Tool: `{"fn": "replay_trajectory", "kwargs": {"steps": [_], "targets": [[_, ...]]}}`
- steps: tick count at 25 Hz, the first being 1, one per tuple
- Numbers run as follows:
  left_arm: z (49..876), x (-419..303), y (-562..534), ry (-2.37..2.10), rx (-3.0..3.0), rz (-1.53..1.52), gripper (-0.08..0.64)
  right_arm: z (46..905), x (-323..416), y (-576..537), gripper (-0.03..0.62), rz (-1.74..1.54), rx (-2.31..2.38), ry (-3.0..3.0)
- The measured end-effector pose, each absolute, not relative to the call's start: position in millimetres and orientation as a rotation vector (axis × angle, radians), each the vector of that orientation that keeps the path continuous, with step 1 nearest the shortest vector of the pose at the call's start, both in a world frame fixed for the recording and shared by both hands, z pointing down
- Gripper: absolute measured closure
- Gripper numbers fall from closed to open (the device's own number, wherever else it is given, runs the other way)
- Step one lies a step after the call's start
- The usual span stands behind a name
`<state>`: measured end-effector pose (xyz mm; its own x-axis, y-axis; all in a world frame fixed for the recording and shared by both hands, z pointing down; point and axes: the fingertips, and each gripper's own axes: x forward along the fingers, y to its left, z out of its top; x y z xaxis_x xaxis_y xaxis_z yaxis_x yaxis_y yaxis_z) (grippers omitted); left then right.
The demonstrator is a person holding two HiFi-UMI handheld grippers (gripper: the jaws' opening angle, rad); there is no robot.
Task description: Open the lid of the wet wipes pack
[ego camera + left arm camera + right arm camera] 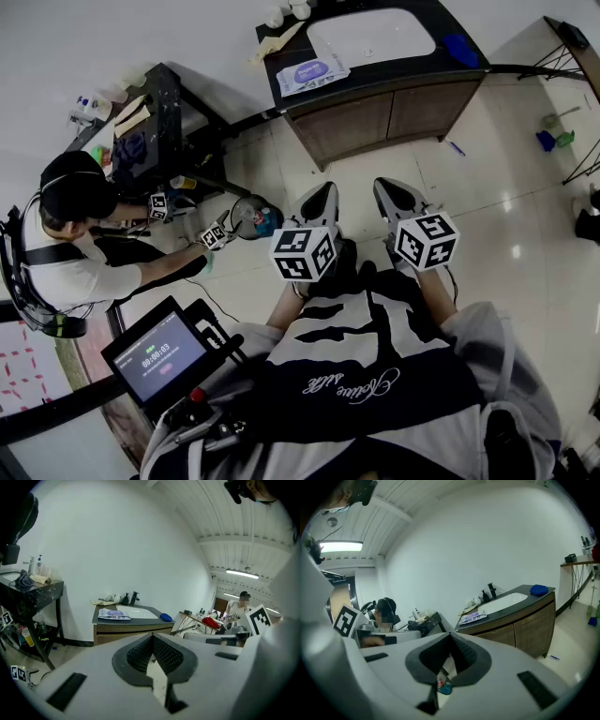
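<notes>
The task looked unstarted. The flat white-and-purple wet wipes pack [312, 73] lay on the dark-topped wooden desk [412, 67], well apart from the left hand-held gripper [322, 194] and right hand-held gripper [395, 192], both pressed together and empty.
</notes>
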<state>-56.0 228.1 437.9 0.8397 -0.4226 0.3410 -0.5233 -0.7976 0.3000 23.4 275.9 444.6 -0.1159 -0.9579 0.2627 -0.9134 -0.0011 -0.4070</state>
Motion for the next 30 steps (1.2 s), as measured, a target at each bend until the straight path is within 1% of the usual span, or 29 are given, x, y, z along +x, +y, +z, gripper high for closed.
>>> {"fn": "replay_trajectory", "kwargs": {"steps": [6, 11, 17, 23, 30], "targets": [[445.0, -57.6, 229.0, -0.703, 2.624, 0.388, 0.561, 445.0, 23.3, 278.9, 0.594, -0.755, -2.032, 2.139], [454.7, -22.5, 165.4, -0.673, 2.618, 0.398, 0.561, 457.5, 54.2, 222.4, 0.594, -0.791, -2.067, 2.121], [443.5, 3.3, 88.0, -0.625, 2.657, 0.379, 0.561, 454.1, 72.5, 153.5, 0.594, -0.804, -2.095, 2.092], [444.9, 8.7, 5.5, -0.622, 2.635, 0.367, 0.561, 444.0, 72.1, 75.7, 0.594, -0.777, -2.093, 2.117], [466.9, 7.7, -45.8, -0.615, 2.572, 0.406, 0.561, 455.8, 73.8, 28.7, 0.592, -0.820, -2.117, 2.138]]}}
